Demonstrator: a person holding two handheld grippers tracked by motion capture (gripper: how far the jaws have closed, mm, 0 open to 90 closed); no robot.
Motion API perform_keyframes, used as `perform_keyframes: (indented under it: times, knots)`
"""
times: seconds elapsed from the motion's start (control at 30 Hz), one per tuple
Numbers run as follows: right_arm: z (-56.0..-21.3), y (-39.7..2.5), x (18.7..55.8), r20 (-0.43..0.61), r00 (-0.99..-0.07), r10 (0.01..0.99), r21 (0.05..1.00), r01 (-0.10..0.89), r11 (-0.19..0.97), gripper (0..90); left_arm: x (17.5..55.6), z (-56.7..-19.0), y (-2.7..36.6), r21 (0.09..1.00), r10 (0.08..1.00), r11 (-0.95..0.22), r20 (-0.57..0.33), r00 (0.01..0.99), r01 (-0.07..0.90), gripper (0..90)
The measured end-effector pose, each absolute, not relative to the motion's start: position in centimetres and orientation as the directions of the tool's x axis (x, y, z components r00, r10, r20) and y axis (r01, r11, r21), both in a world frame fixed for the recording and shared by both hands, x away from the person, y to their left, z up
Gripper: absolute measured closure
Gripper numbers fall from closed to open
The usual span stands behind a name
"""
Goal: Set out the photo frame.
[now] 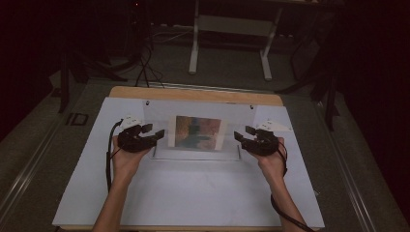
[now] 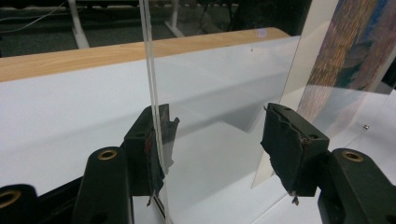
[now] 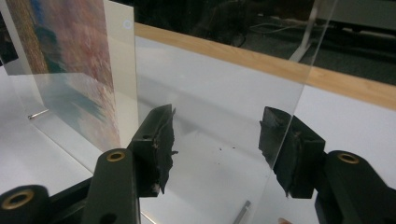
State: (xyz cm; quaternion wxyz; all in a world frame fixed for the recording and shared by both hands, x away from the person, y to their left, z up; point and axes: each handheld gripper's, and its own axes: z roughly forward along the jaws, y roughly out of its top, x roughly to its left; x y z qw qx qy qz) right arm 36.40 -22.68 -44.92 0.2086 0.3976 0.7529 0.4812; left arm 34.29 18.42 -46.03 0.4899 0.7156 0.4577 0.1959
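A clear acrylic picture frame (image 1: 159,113) stands upright in the middle of the white table top (image 1: 193,193), with a colourful picture (image 1: 198,133) in it. My left gripper (image 1: 153,131) is open at the frame's left edge. In the left gripper view that clear edge (image 2: 152,70) runs down just in front of the left jaw, and the picture (image 2: 345,51) is at the far right. My right gripper (image 1: 244,134) is open at the frame's right edge. In the right gripper view the clear panel (image 3: 224,88) spans the gap between the jaws, and the picture (image 3: 70,60) is at the left.
A wooden strip (image 1: 193,94) borders the far side of the white top. Small metal pins (image 3: 37,113) lie at the frame's base. Beyond the table are a white desk frame (image 1: 232,29), cables (image 1: 145,63) and dark floor. A person's forearms enter from the bottom.
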Motion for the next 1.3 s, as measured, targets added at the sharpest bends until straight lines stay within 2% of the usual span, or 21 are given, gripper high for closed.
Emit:
perform_keyframes:
  times: [0.43, 1.0, 1.3]
  knots:
    - [-45.38, -23.02, 36.09, 0.072, -0.610, 0.789, 0.899, 0.382, 0.213, 44.4, 33.73, -46.14, 18.24, 0.883, 0.850, -0.101, -0.163, 0.501, 0.459, 41.0]
    - [-45.51, -23.38, 35.43, 0.074, -0.623, 0.779, 0.905, 0.371, 0.210, 49.0, 33.91, -46.41, 18.63, 0.887, 0.839, -0.089, -0.178, 0.515, 0.453, 40.3]
    - [-45.29, -23.74, 35.47, 0.067, -0.633, 0.771, 0.898, 0.375, 0.229, 45.3, 33.49, -46.30, 19.04, 0.892, 0.832, -0.062, -0.201, 0.517, 0.447, 36.6]
